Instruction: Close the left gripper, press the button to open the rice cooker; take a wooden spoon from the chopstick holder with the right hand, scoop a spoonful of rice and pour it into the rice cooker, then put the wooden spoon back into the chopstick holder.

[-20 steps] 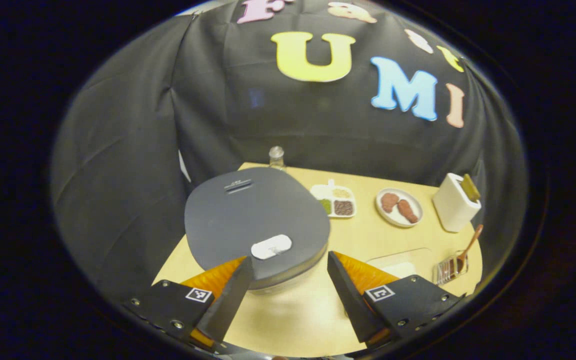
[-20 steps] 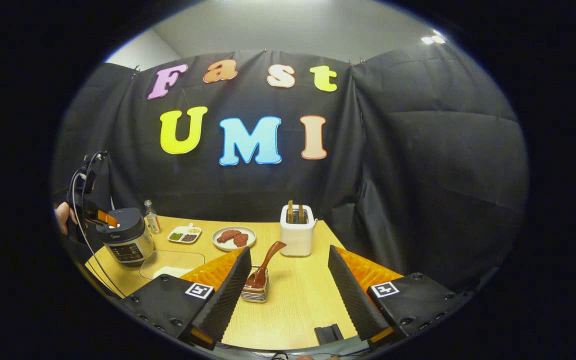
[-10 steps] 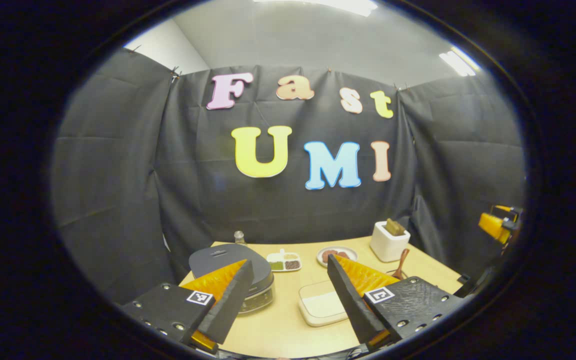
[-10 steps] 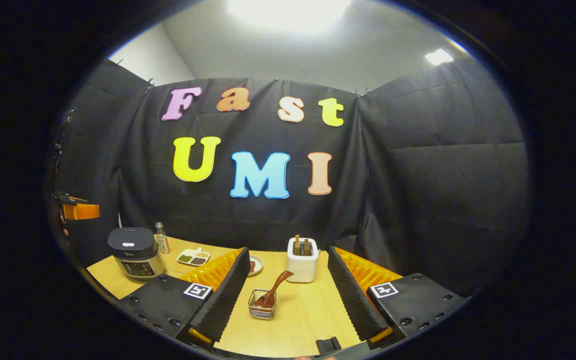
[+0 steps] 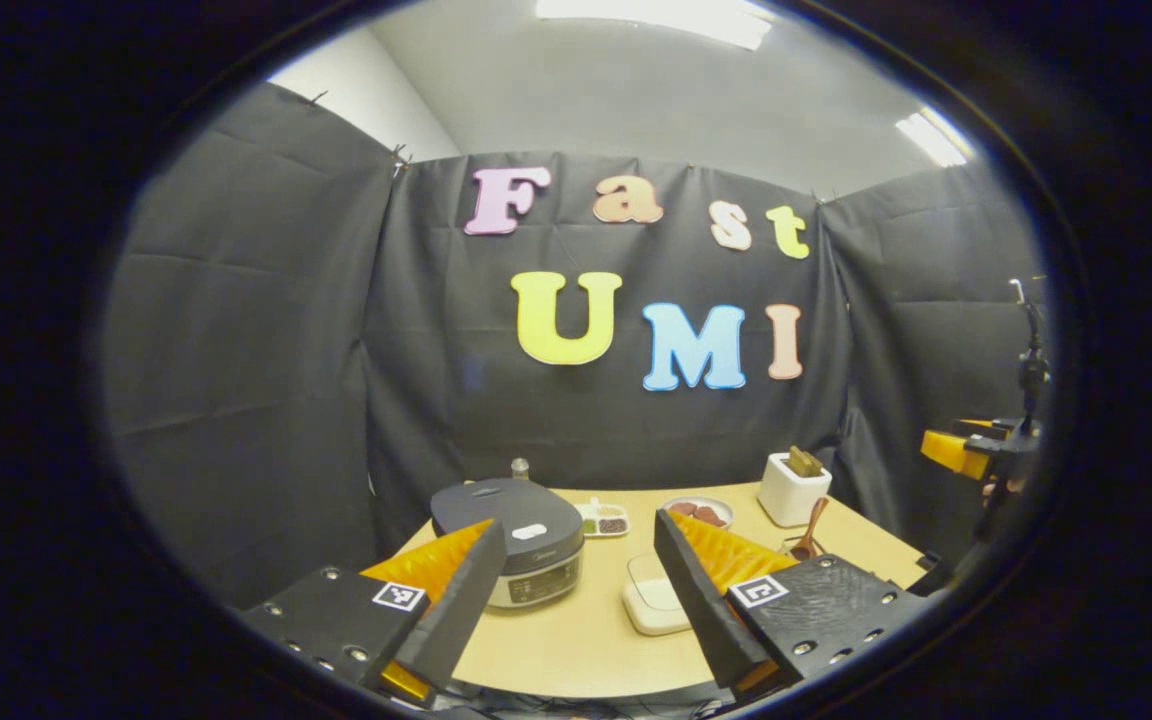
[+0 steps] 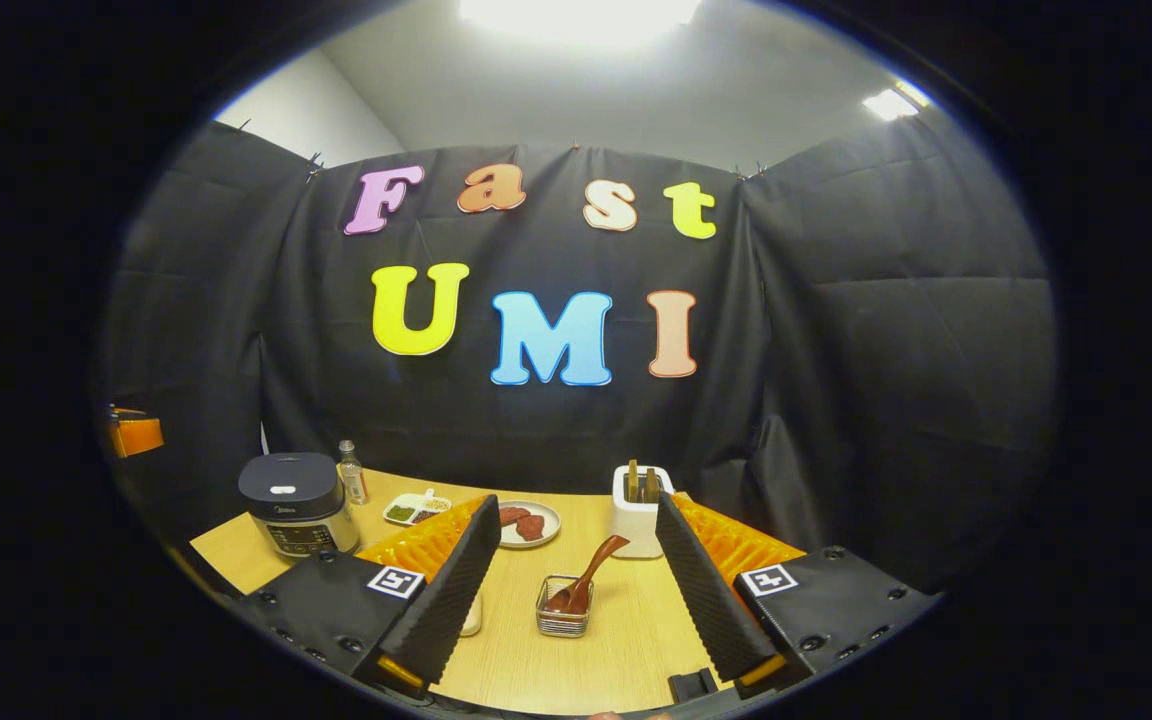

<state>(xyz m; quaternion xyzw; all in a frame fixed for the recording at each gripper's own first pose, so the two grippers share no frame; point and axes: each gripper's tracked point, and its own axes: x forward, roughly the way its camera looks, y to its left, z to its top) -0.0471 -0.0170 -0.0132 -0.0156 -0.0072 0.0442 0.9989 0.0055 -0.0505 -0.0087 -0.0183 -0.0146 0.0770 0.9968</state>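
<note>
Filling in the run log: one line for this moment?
rice cooker: lid down | wooden spoon: in holder | left gripper: open | right gripper: open

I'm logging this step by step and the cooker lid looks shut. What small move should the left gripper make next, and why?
Probably shut the left gripper, then bring it down toward the white button on the rice cooker. Its fingers stand wide apart, held back from the cooker, and the lid is down, so closed fingers would likely press the button better.

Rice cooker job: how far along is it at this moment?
Nothing looks done. The rice cooker has its lid down, and the wooden spoon sits in the chopstick holder. Left gripper and right gripper are open, holding nothing. Every step remains.
</note>
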